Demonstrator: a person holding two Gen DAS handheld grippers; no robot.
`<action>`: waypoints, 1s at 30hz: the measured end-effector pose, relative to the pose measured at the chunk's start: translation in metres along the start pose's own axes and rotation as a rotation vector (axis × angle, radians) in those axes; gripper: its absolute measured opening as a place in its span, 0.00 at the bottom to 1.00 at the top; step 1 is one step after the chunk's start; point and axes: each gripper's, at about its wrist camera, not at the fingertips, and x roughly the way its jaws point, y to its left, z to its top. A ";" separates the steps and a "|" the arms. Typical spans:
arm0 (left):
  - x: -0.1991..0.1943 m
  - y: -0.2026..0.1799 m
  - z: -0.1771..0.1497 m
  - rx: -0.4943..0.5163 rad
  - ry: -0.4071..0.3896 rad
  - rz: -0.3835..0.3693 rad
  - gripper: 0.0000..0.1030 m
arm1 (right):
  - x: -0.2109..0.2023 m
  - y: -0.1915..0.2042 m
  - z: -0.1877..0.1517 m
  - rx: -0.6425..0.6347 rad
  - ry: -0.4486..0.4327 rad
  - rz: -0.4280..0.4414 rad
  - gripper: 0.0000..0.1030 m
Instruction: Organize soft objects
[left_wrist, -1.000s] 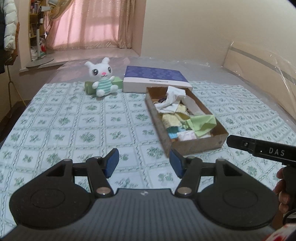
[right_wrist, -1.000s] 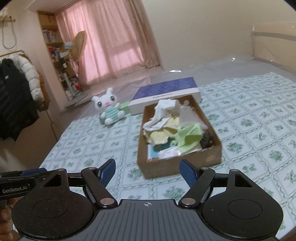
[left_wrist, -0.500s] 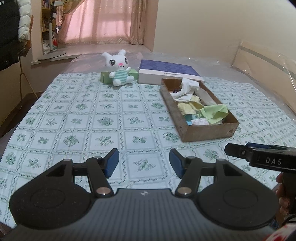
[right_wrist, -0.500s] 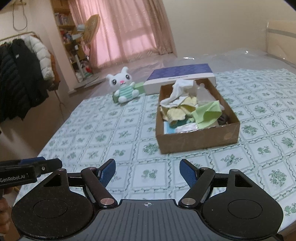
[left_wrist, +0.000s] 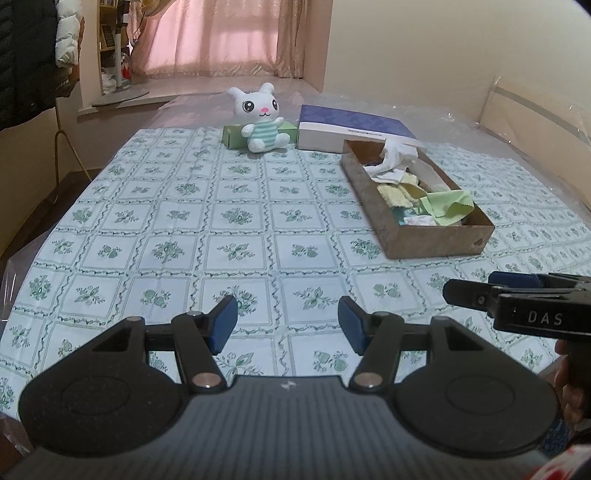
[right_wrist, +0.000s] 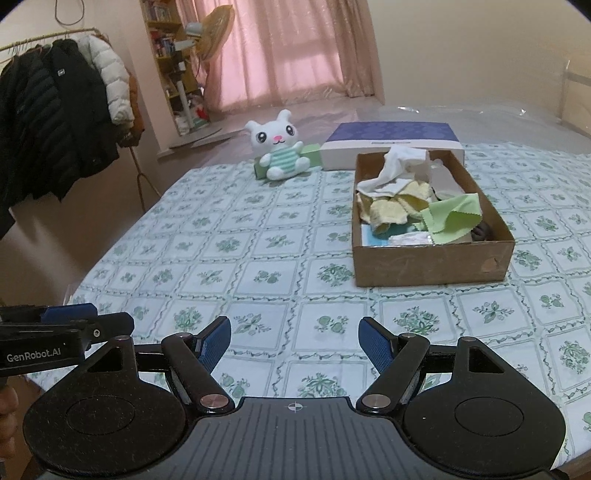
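Both grippers stand with their blue pads well apart and nothing between them: the left gripper (left_wrist: 287, 322) and the right gripper (right_wrist: 294, 342) hover over the near edge of the bed, touching no object.

Spread over the bed is a pale tablecloth (left_wrist: 236, 236) printed with green flower squares. Toward its far right side sits a brown cardboard box (right_wrist: 432, 260), open at the top and heaped with soft cloths: a white one (right_wrist: 397, 166) draped at the far end, yellow ones (right_wrist: 391, 208) in the middle, a light green one (right_wrist: 452, 216) at the near right. Just behind the box, at the far edge, lies a flat purple-and-white box (right_wrist: 391, 142). Left of that sits a white plush rabbit (left_wrist: 263, 122) in a green-striped shirt, upright, leaning against a small green box (left_wrist: 232, 136).
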 end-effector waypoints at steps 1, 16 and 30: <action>0.001 0.000 0.000 0.000 0.002 0.001 0.56 | 0.001 0.001 -0.001 -0.004 0.004 -0.001 0.74; 0.002 -0.007 -0.004 0.020 0.006 -0.010 0.56 | 0.008 0.004 -0.009 -0.012 0.028 0.006 0.74; 0.008 -0.009 -0.003 0.032 0.014 -0.015 0.56 | 0.012 0.001 -0.010 -0.004 0.035 0.009 0.74</action>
